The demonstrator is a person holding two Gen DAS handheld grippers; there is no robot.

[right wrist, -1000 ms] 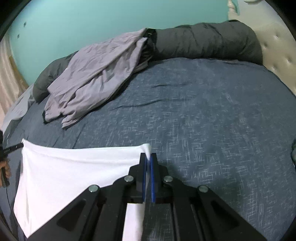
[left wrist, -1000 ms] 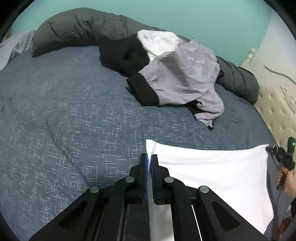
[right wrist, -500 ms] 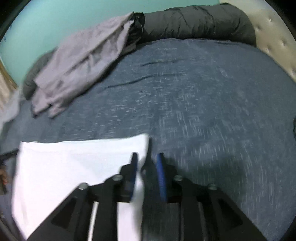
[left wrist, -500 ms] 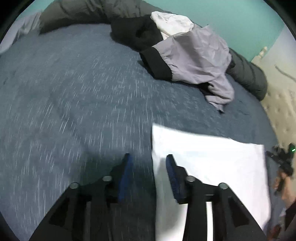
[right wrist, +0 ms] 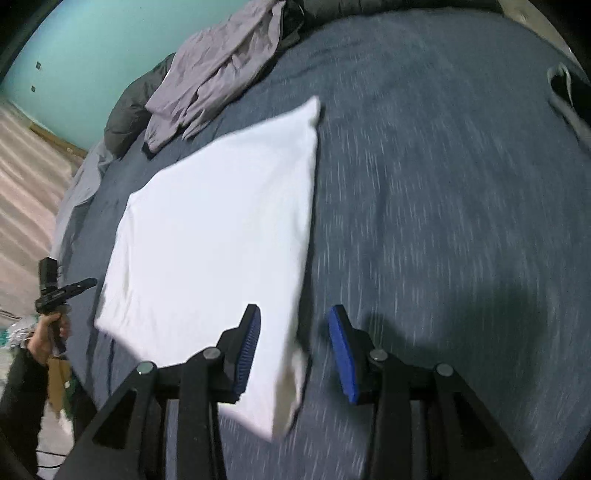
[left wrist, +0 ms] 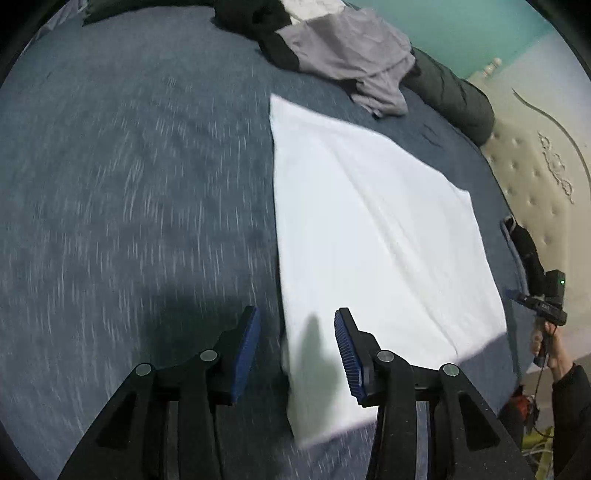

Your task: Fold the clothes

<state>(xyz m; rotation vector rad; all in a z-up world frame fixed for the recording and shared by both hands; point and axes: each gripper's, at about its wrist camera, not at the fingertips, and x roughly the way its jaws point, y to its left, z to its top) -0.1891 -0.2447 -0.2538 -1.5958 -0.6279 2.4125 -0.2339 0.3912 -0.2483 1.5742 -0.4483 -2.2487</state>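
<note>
A white garment (left wrist: 369, 229) lies flat as a folded rectangle on the blue bedcover (left wrist: 129, 184). My left gripper (left wrist: 297, 314) hovers over its near left edge. Its jaws are opening, and the cloth passes below the gap without touching the pads. In the right wrist view the same white garment (right wrist: 214, 229) spreads to the left. My right gripper (right wrist: 293, 310) stands open above its near right corner, which curls up slightly between the fingers, untouched. Each view shows the other gripper, held by a hand, at the frame's edge.
A crumpled grey garment (left wrist: 351, 55) and a black one (left wrist: 266, 22) lie at the far side of the bed, against a rolled dark grey duvet (left wrist: 454, 96). A tufted cream headboard (left wrist: 535, 177) stands on the right. The grey garment (right wrist: 218, 74) shows top left in the right view.
Both grippers were shut on the white garment's far corners; they let go, opened and drew back to its near edge. The garment now lies flat on the bed.
</note>
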